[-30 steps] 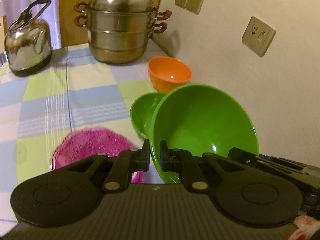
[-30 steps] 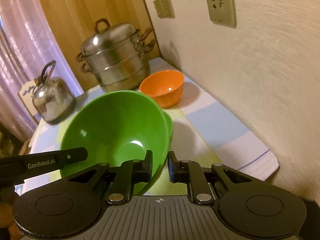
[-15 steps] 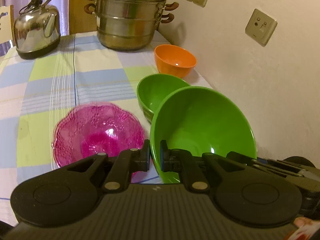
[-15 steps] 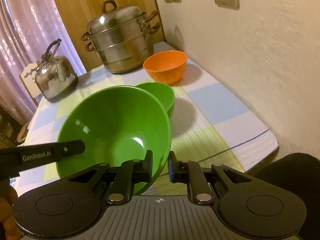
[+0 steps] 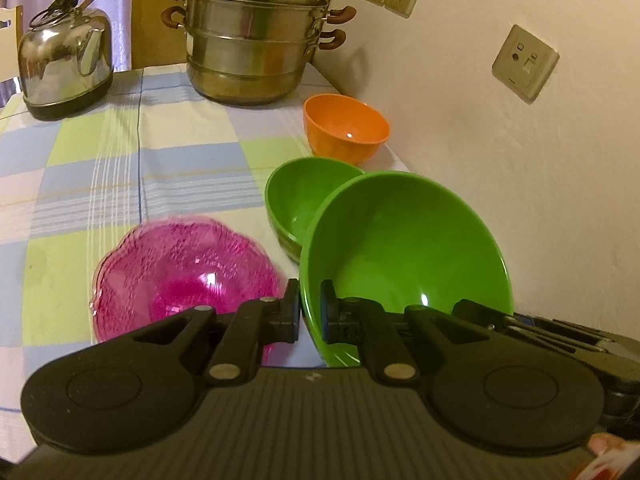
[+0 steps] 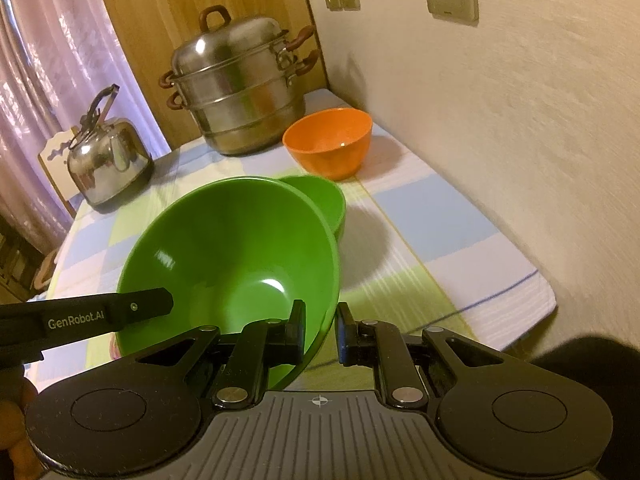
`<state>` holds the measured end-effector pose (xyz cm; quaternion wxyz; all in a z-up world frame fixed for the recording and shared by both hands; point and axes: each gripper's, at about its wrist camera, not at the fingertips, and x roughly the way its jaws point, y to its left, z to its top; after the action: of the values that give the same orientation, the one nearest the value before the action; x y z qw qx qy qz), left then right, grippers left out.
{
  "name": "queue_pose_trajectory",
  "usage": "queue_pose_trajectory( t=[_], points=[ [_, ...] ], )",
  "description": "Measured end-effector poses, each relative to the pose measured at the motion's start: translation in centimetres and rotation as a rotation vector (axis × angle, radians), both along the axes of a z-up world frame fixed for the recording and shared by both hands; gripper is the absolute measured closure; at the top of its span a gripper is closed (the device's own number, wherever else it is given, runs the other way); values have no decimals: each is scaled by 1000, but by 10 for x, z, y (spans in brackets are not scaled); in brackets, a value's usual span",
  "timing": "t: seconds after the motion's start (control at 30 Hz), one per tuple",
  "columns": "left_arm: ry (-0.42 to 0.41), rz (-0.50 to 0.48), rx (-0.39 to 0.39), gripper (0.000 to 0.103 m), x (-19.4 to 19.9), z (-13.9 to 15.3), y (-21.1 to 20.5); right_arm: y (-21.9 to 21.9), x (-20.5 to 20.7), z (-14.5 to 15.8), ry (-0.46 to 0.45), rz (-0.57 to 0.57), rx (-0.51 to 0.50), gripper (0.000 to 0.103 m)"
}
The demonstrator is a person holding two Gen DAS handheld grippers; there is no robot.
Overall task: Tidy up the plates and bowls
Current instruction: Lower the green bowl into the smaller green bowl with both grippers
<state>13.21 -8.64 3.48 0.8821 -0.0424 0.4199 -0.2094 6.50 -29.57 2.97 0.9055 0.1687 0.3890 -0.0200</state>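
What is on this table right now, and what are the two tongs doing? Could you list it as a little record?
surface: table with checked cloth
held: big green bowl, tilted, off the cloth
left tongs: shut on the big green bowl's near rim
right tongs: shut on the same rim, other side
behind it: small green bowl, upright
by the wall: orange bowl
left of held bowl: pink glass dish
far end: steamer pot, kettle

The large bowl and the smaller bowl are bright green, a third bowl orange. The scalloped glass dish is magenta. The tablecloth is checked in pale blue, lime, white.
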Motion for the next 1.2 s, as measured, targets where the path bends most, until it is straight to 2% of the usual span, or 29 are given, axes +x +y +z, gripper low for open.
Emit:
queue_pose_trajectory(
  t=[0.27,0.43,0.63,0.87,1.2],
  points=[
    [-2,-6,-9,95,51,4,-15,-11,45,6,-12,23,-36,88],
    [-11,-24,15,95,88,5,-30,-23,83,-1,3,31,-32,88],
    [14,-30,50,95,127,-11,-44,-36,125,-19,48,34,-13,88],
    [46,-20,79,95,151,-34,-45,-39,159,-41,108,67,-22,88],
    [61,-30,105,96,157,-55,-45,-29,172,-55,147,98,-79,88]
  ],
)
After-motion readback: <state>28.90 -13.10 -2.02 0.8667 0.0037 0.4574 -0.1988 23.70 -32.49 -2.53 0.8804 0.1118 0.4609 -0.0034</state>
